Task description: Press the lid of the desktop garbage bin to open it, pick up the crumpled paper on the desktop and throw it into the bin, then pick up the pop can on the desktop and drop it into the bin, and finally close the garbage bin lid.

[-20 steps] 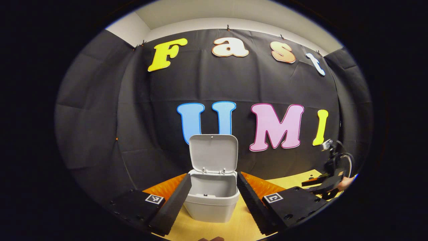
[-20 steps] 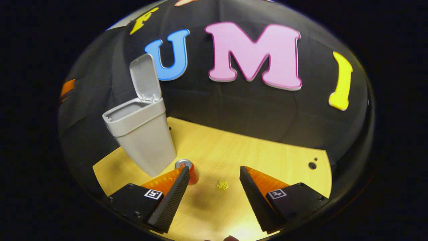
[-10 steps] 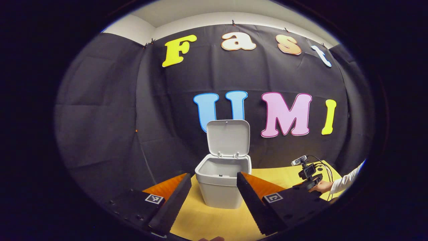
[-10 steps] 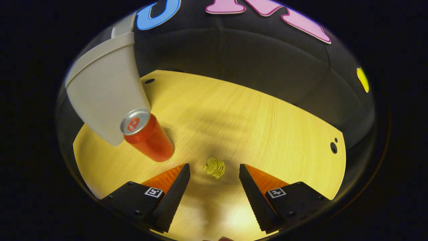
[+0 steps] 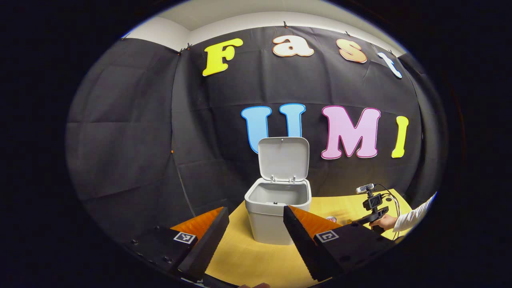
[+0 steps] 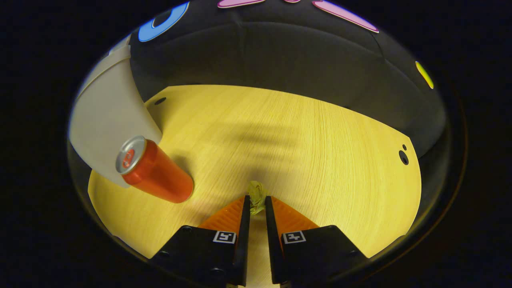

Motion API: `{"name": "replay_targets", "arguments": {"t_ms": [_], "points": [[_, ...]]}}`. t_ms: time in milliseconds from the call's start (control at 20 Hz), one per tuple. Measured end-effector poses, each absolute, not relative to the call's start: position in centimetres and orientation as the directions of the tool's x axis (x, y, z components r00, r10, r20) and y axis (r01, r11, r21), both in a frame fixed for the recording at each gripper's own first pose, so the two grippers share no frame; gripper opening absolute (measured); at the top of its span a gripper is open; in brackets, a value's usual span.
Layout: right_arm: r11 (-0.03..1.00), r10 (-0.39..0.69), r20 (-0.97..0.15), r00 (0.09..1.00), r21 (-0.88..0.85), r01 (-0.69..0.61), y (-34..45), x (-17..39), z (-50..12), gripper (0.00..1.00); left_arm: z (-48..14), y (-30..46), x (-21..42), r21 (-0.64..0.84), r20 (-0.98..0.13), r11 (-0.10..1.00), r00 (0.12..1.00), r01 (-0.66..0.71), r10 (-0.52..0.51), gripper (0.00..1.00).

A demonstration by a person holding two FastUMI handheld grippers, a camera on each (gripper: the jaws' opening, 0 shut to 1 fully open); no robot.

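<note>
Crumpled paper (image 6: 256, 196) sat on the counter (image 6: 304, 144), pinched between the right gripper (image 6: 256, 202) fingertips — both fingers pressed on it. Judged light and soft; it should squash rather than slip, so a grip across its middle is enough. Pop can (image 6: 154, 171) stood upright beside the bin (image 5: 277, 212), lid (image 5: 283, 157) up. Left gripper (image 5: 256, 224) hung spread and empty, facing the bin — nothing held.

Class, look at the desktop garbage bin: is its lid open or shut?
Open. In the left gripper view the lid stands upright behind the garbage bin, exposing its interior.
</note>
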State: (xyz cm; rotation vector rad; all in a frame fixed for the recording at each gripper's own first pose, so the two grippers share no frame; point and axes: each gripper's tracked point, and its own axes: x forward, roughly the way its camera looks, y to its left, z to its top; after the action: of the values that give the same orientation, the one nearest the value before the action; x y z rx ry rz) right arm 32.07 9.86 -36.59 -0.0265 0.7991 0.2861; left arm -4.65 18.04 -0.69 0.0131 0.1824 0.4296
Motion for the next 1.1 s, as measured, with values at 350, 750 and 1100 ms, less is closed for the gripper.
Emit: {"name": "replay_targets", "arguments": {"t_ms": [350,750,1100], "points": [[0.916,0.400,-0.438,0.805,0.179,-0.358,12.5,30.0,-20.4,0.27,-1.2,17.9,-3.0,0.029,-0.171,0.925,0.910,-0.379,0.378,0.93],[0.762,0.645,-0.122,0.754,0.174,-0.624,22.9,27.1,-3.8,0.27,-0.9,16.8,-2.4,0.029,-0.161,0.942,0.929,-0.334,0.334,0.93],[0.696,0.710,-0.229,0.666,0.084,-0.713,33.0,27.3,-7.2,0.27,-1.6,17.3,-4.3,0.032,-0.169,0.929,0.914,-0.369,0.369,0.93]]}}
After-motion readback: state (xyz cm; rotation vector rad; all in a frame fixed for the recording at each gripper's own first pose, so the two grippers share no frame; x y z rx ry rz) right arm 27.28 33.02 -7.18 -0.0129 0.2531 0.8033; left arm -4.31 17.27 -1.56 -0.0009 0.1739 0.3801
